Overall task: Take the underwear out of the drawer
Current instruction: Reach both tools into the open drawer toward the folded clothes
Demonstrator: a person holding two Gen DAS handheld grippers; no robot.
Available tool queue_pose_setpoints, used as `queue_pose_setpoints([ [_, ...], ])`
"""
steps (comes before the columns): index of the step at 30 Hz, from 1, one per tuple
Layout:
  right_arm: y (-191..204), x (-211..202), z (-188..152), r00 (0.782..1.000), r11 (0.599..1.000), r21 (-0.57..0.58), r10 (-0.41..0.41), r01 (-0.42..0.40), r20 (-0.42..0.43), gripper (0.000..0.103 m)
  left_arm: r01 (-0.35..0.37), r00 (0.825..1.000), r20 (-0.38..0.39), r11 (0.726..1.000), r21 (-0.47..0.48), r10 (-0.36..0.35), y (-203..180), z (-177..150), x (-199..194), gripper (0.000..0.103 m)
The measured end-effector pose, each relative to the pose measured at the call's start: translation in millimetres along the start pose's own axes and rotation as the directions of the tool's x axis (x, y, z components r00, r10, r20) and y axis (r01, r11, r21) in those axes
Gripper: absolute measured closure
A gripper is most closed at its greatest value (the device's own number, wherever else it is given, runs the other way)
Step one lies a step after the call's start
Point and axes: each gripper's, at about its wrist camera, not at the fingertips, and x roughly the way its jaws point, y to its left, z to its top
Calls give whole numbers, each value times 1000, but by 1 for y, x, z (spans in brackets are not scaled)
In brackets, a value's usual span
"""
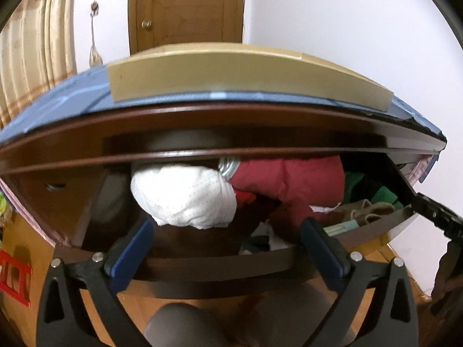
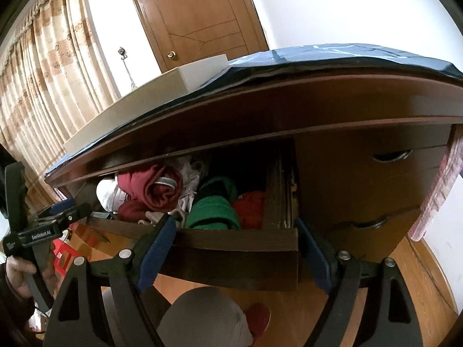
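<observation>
A dark wooden drawer (image 1: 220, 271) stands pulled out of the chest, full of clothes. In the left wrist view a white dotted underwear bundle (image 1: 185, 196) lies at its left, beside a dark red garment (image 1: 289, 179) and green cloth (image 1: 385, 195). My left gripper (image 1: 225, 231) is open and empty, its blue fingertips at the drawer's front edge just below the white bundle. In the right wrist view the drawer (image 2: 237, 241) shows the red garment (image 2: 156, 190), green cloth (image 2: 214, 211) and the white bundle (image 2: 108, 196). My right gripper (image 2: 237, 231) is open and empty at the drawer front.
A beige box (image 1: 231, 72) lies on a blue cover (image 1: 63, 95) on the chest top. Closed drawers with handles (image 2: 390, 156) are on the right. A wooden door (image 2: 199, 23), curtains (image 2: 43, 72) and the wood floor (image 2: 405, 289) surround it. A red plastic item (image 1: 14, 274) lies on the floor at left.
</observation>
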Motion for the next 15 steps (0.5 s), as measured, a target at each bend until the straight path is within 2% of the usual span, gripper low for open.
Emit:
queue_pose_setpoints([
  [4,2,-7,-6,1000,1000,-1,2,-2,-11,18,5,1000,-30,1000,-5,-5,5,3,3,0],
  [15,-1,-25,-21,1000,1000,-1,1,-1,-25,18,30,999,-39,1000,4,-30,11,-8,-5,0],
])
